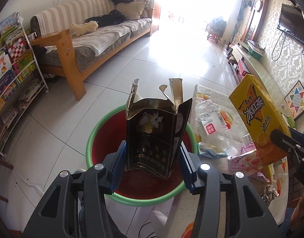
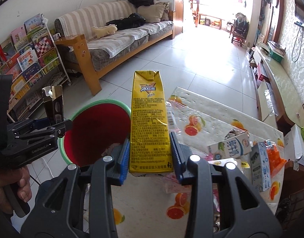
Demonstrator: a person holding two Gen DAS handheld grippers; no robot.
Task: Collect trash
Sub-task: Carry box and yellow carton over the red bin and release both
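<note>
My left gripper (image 1: 151, 160) is shut on a torn black cigarette pack (image 1: 152, 134), held upright right above the red bin with a green rim (image 1: 92, 134). The yellow iced-tea carton (image 2: 150, 123) stands upright in my right gripper (image 2: 151, 158), which is shut on it. It hangs at the table's left edge, just right of the bin (image 2: 96, 130). From the left wrist view the carton (image 1: 259, 119) shows at the right; from the right wrist view the pack (image 2: 54, 105) and left gripper (image 2: 58, 123) show at the left.
A table with an orange-print cloth (image 2: 209, 119) carries milk cartons (image 2: 229, 148), a clear wrapper (image 1: 213, 123) and pink packets (image 1: 245, 162). A sofa (image 1: 96, 39) and a book rack (image 1: 11, 75) stand beyond on the tiled floor. A hand (image 2: 15, 182) holds the left tool.
</note>
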